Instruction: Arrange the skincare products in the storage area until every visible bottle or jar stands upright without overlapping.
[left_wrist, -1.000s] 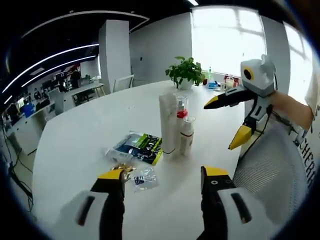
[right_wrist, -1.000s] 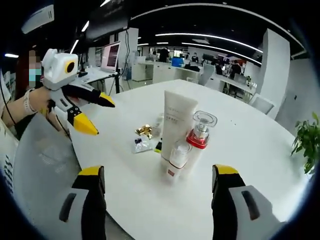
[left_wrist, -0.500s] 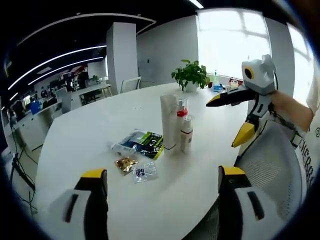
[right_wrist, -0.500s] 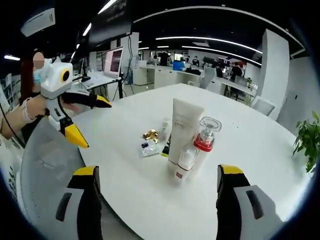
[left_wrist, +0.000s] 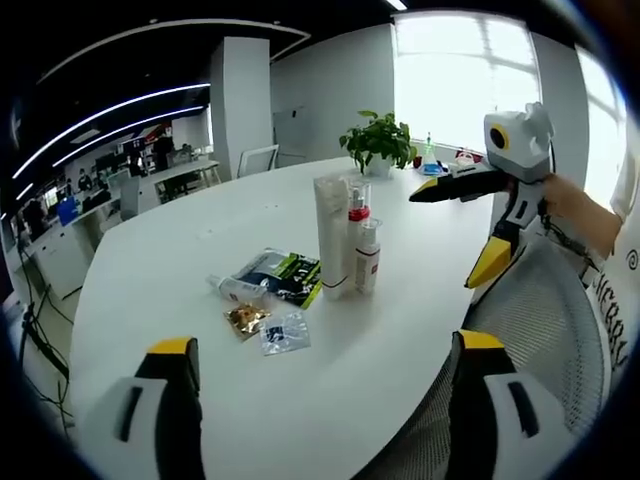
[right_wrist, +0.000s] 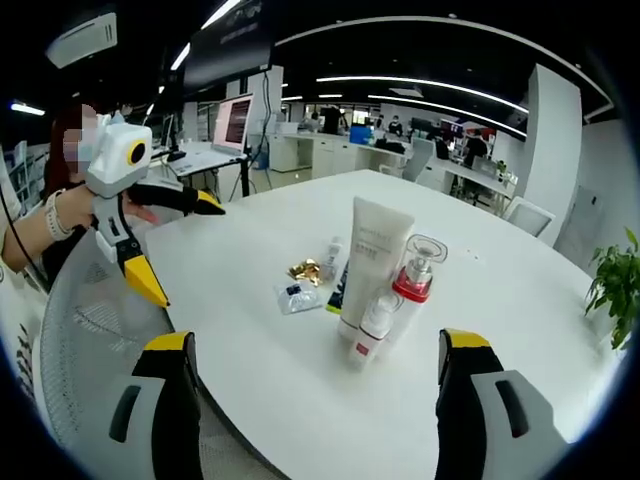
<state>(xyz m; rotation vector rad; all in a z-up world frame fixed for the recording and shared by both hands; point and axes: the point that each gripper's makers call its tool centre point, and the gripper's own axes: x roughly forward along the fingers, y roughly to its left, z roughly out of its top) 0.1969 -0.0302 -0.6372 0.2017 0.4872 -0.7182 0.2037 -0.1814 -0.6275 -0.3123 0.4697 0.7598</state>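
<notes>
While I hold both tools above the near edge of the white round table (left_wrist: 150, 270), my left gripper (left_wrist: 325, 365) is released, its yellow-tipped jaws wide apart with nothing between them. My right gripper (right_wrist: 315, 360) is also released and grasps nothing. A grey mesh chair back (left_wrist: 545, 330) is close under my hands. Further on the table lie a small clear sachet (left_wrist: 284, 332) and a gold foil sachet (left_wrist: 245, 319) just beside it, then a dark green packet (left_wrist: 285, 277) lying flat. Next to the packet, three products stand upright close together: a tall white tube (right_wrist: 375, 265), a small white bottle (right_wrist: 370, 327) with a red label, and a clear-capped bottle with a red collar (right_wrist: 415, 280). Far behind is a potted plant (left_wrist: 378, 142).
</notes>
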